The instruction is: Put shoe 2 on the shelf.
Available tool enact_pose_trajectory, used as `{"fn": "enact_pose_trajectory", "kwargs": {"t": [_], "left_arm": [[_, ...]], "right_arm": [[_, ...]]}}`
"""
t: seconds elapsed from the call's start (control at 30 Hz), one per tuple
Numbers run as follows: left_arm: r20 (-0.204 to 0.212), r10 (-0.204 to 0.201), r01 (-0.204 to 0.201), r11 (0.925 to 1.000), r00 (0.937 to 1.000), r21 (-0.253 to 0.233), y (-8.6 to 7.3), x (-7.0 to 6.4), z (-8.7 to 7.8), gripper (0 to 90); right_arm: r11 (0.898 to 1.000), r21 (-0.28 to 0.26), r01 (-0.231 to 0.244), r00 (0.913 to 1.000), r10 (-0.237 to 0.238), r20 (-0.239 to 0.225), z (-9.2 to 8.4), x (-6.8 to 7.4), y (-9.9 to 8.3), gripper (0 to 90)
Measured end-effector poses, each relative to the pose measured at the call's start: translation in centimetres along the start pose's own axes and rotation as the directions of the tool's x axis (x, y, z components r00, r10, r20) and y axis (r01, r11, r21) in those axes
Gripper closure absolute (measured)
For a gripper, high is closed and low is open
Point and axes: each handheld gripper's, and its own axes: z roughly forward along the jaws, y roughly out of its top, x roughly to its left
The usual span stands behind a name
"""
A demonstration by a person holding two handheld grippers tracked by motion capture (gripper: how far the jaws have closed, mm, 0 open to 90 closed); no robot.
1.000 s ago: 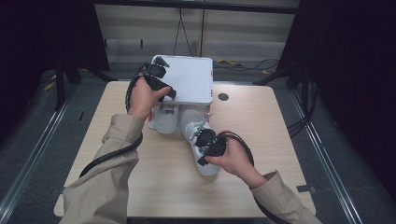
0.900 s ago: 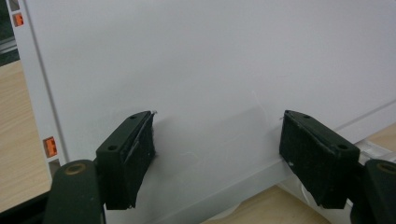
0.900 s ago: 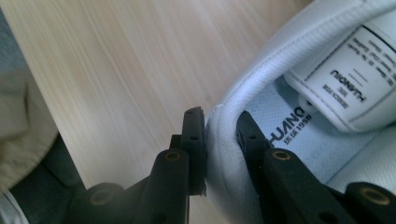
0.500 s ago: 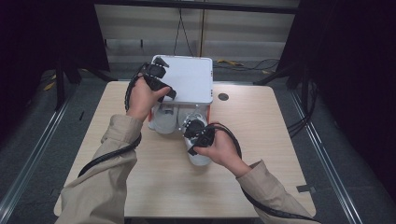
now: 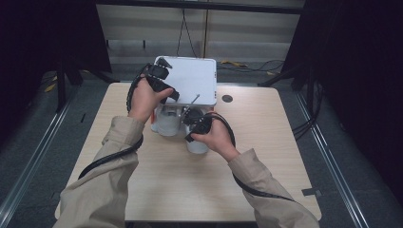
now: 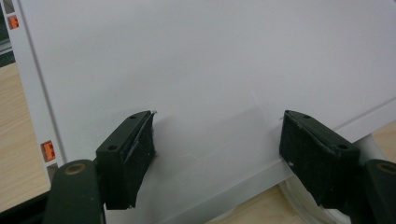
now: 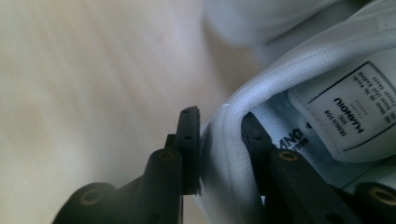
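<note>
Moved since a second ago: my right hand and its shoe, carried from the table's middle up toward the white box, jaws just easing wider. Wooden table (image 5: 285, 161): bare light top. White shoebox (image 5: 190, 80): far centre; my left gripper (image 5: 159, 78) rests over its lid (image 6: 210, 70), jaws spread wide, gripping nothing. Left white sneaker (image 5: 166, 124): just before the box. Right white sneaker (image 5: 197, 145): beside it; my right gripper (image 5: 194, 122) straddles its heel collar (image 7: 229, 140), one jaw inside, one outside.
</note>
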Motion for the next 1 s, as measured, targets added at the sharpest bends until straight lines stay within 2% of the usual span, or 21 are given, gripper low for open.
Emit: {"fn": "enact_pose_trajectory", "kwargs": {"t": [0.03,0.07,0.1,0.13,0.2,0.3,0.33,0.37,0.4,0.47,0.57,0.63,0.7,0.73,0.77,0.8,0.83,0.87,0.93,0.97,1.0], "left_arm": [[0.002,0.001,-0.001,1.0,1.0,0.002,0.0,0.0,0.0,26.0],[0.001,0.002,-0.002,1.0,1.0,0.002,0.0,0.0,0.0,26.0],[0.0,0.0,0.0,1.0,1.0,0.003,0.0,0.0,0.0,25.9],[-0.001,0.004,-0.004,1.0,1.0,0.009,0.1,0.0,0.0,26.0],[-0.002,0.004,-0.004,0.9999,1.0,0.017,0.2,0.0,0.0,25.9],[-0.004,0.004,-0.004,0.9997,1.0,0.023,0.3,0.0,0.0,25.9],[-0.003,0.003,-0.003,0.9998,1.0,0.022,0.3,0.0,0.0,25.9],[-0.003,0.003,-0.003,0.9998,1.0,0.02,0.3,0.0,0.0,25.8],[-0.003,0.001,-0.001,0.9998,1.0,0.018,0.2,-0.1,0.0,25.8],[-0.006,-0.003,0.003,0.9999,1.0,0.015,0.2,-0.1,0.1,25.4],[-0.01,-0.01,0.01,0.9999,0.9999,0.011,0.2,-0.2,0.0,25.3],[-0.008,-0.013,0.013,0.9999,0.9999,0.003,0.1,-0.2,0.1,25.3],[-0.007,-0.008,0.008,1.0,0.9999,0.001,0.0,-0.2,0.0,25.4],[-0.007,-0.009,0.009,1.0,0.9999,-0.002,0.0,-0.2,0.0,25.4],[-0.007,-0.008,0.008,1.0,0.9999,-0.001,0.0,-0.2,0.0,25.4],[-0.006,-0.008,0.008,1.0,1.0,0.002,0.0,-0.2,0.0,25.3],[-0.005,-0.005,0.005,1.0,1.0,0.005,0.1,-0.2,0.1,25.3],[-0.004,-0.005,0.005,1.0,1.0,0.008,0.2,-0.2,0.1,25.4],[-0.002,0.001,-0.001,0.9999,1.0,0.011,0.2,-0.1,0.1,25.3],[0.0,0.002,-0.002,1.0,1.0,0.009,0.2,-0.1,0.1,25.4],[0.0,0.0,0.0,1.0,1.0,0.004,0.1,-0.1,0.1,25.3]], "right_arm": [[1.0,0.007,0.005,0.9999,-0.005,0.013,0.1,0.1,0.0,62.5],[1.0,0.007,0.005,0.9999,-0.005,0.013,0.1,0.1,0.0,62.5],[1.0,-0.004,0.004,0.9997,-0.004,0.026,-0.2,0.4,-0.2,50.9],[1.0,-0.028,0.001,0.9999,-0.001,0.013,-0.6,0.5,-0.4,47.4],[0.999,-0.041,-0.014,0.9999,0.014,-0.005,-1.9,0.6,-1.0,43.5],[0.997,-0.075,0.002,0.9995,0.0,0.032,-4.4,1.3,-2.2,44.9],[0.996,-0.085,-0.002,0.9995,0.004,0.03,-5.3,1.5,-2.6,53.5],[0.997,-0.071,-0.006,1.0,0.006,0.008,-6.2,1.8,-3.0,61.9],[0.999,-0.051,0.007,0.9999,-0.007,-0.01,-6.8,2.1,-3.5,60.5],[0.999,-0.007,0.035,0.9993,-0.035,-0.008,-7.2,3.0,-4.3,66.1],[0.995,0.068,0.068,0.9945,-0.062,-0.084,-5.1,4.3,-5.1,67.4],[0.994,0.081,0.078,0.9958,-0.073,-0.054,-3.0,4.5,-5.0,67.4],[0.998,0.057,0.033,0.9994,-0.033,-0.013,-1.5,3.7,-4.5,68.0],[0.999,0.035,0.008,0.9995,-0.009,0.03,-1.1,3.2,-4.3,76.4],[1.0,0.027,0.001,0.9996,-0.002,0.03,-0.8,2.5,-4.1,84.8],[0.999,-0.002,-0.033,0.9995,0.033,-0.002,-0.8,1.9,-3.9,87.2],[0.999,-0.038,-0.035,0.9994,0.035,-0.002,-0.8,1.5,-3.6,87.8],[0.999,-0.045,-0.007,0.9994,0.009,0.034,-0.7,1.3,-3.2,87.7],[0.999,-0.038,-0.006,0.9963,0.009,0.085,-0.2,0.8,-2.4,87.8],[0.999,-0.041,-0.009,0.9975,0.012,0.07,0.2,0.4,-2.1,89.0],[0.998,-0.053,-0.025,0.9991,0.027,0.032,0.6,0.2,-1.8,89.1]]}}
